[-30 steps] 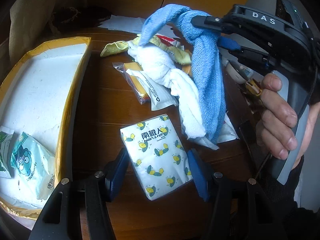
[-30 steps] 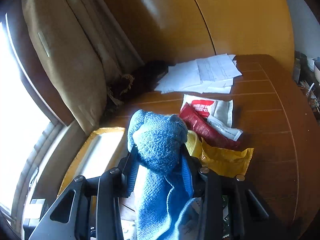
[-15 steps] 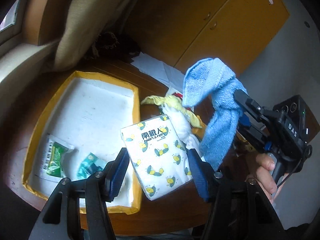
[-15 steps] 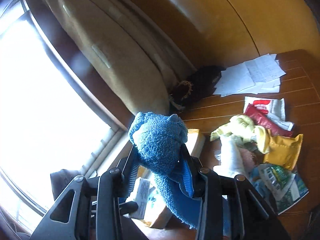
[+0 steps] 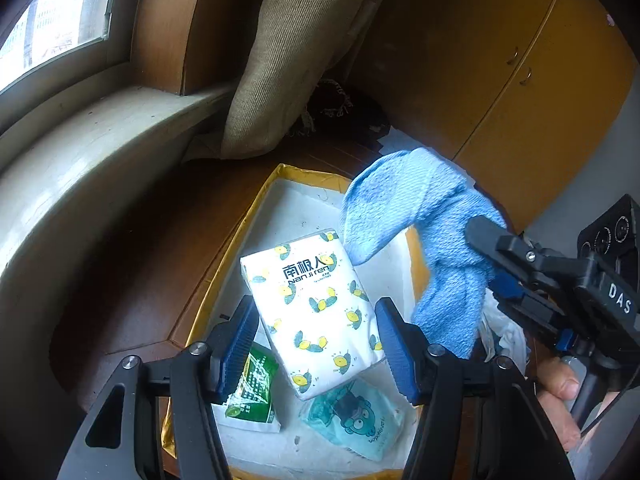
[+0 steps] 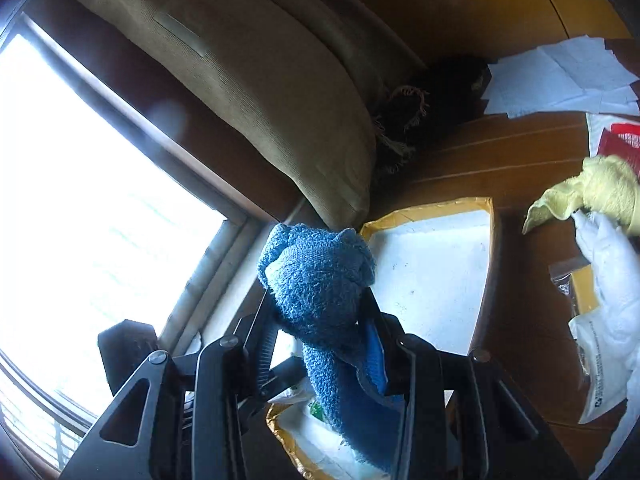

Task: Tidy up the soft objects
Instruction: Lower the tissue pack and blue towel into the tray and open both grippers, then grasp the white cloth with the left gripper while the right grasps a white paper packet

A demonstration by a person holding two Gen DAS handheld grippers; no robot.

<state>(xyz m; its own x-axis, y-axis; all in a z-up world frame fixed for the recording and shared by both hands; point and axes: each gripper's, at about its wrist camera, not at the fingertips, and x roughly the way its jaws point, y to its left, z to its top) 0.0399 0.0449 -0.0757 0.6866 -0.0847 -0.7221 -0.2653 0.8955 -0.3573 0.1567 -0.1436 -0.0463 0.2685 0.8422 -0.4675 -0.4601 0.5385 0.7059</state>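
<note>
Lifted off the tabletop, the tissue pack (image 5: pixel 316 312) and blue towel (image 5: pixel 432 240) now hang over the foam tray (image 5: pixel 256 208), left gripper (image 5: pixel 316 340) and right gripper (image 6: pixel 320 320) fingers clamped on them for dropping in.

two sachets (image 5: pixel 344 416) in tray (image 5: pixel 256 216), towel (image 5: pixel 432 248) above

A white tissue pack (image 5: pixel 316 312) printed with yellow-and-green bugs sits tilted between blue fingers (image 5: pixel 394 350) above the yellow-rimmed white tray (image 5: pixel 256 208). A bunched blue towel (image 5: pixel 432 248) hangs beside it. A green packet (image 5: pixel 250 396) and a teal packet (image 5: pixel 356 420) lie flat in the tray.
</note>
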